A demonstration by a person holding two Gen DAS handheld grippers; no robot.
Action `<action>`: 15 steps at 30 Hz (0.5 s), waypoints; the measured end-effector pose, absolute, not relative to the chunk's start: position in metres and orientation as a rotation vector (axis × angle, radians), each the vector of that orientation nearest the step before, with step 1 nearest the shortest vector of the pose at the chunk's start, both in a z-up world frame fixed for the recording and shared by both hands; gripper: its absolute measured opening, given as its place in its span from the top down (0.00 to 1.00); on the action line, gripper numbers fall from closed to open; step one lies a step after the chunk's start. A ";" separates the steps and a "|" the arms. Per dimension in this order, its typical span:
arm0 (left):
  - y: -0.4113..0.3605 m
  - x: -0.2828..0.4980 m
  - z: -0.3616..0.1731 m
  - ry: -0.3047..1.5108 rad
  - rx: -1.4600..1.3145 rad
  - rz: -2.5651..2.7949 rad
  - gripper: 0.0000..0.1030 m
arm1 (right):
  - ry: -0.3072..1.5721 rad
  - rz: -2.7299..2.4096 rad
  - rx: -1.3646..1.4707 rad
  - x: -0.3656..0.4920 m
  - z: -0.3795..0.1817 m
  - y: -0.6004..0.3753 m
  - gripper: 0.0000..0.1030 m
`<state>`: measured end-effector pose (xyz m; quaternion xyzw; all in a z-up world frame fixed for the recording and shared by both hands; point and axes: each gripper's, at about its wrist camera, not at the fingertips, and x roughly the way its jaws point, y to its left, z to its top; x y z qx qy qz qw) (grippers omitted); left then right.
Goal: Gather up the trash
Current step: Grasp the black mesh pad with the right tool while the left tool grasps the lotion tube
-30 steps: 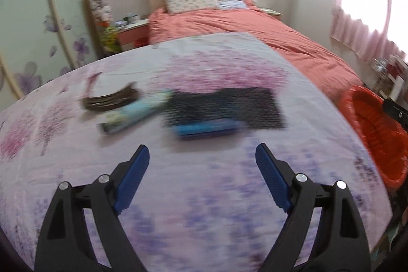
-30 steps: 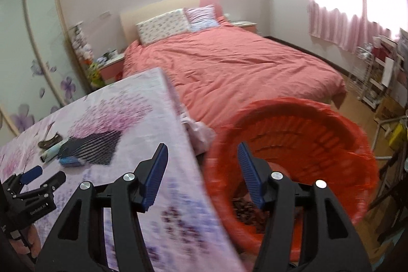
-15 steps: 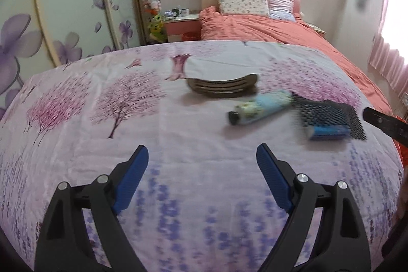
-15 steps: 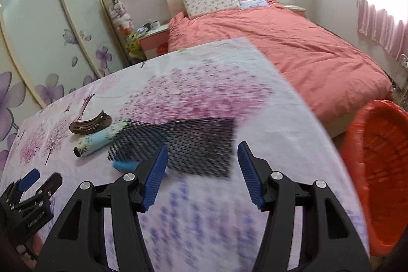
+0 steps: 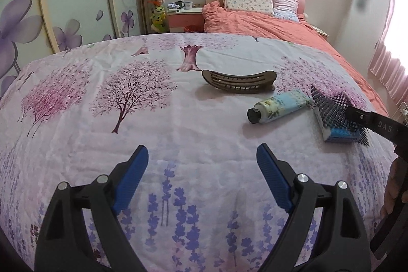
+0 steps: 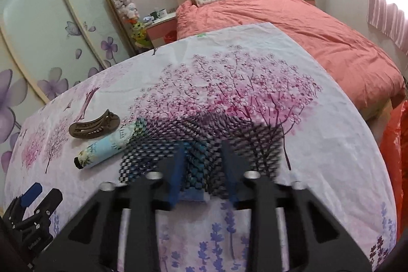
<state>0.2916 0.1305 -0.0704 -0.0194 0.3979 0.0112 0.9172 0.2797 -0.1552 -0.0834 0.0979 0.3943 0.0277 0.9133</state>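
Right gripper (image 6: 202, 170) jaws closing on black mesh netting (image 6: 204, 142) over a blue sponge (image 5: 339, 135); left gripper (image 5: 202, 175) wide open, empty; orange basket (image 6: 394, 144) at right, contents unseen.

Both wrist views look down across the floral bench (image 5: 178, 119) toward the bed (image 6: 306, 24); both show the hair clip (image 5: 239, 85).

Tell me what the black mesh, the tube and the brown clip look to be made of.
Mesh: likely soft plastic netting, matte; open diamond cells, bunching where the right gripper is closing on it.
Tube: probably squeezable plastic, glossy floral print, black faceted screw cap.
Clip: hard plastic by the look, brown with a slight sheen, rigid curved shape with molded slots.
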 end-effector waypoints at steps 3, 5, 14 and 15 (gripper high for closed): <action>0.128 0.293 -0.071 0.823 -0.038 0.022 0.18 | 0.804 0.053 0.206 0.278 -0.082 -0.157 0.91; 0.125 0.295 -0.070 0.821 -0.037 0.021 0.18 | 0.790 0.051 0.225 0.276 -0.078 -0.161 0.93; 0.091 0.321 -0.055 0.789 -0.010 -0.074 0.18 | 0.705 0.004 0.255 0.261 -0.058 -0.191 0.94; 0.086 0.326 -0.056 0.789 0.004 -0.088 0.18 | 0.706 0.000 0.257 0.262 -0.058 -0.195 0.94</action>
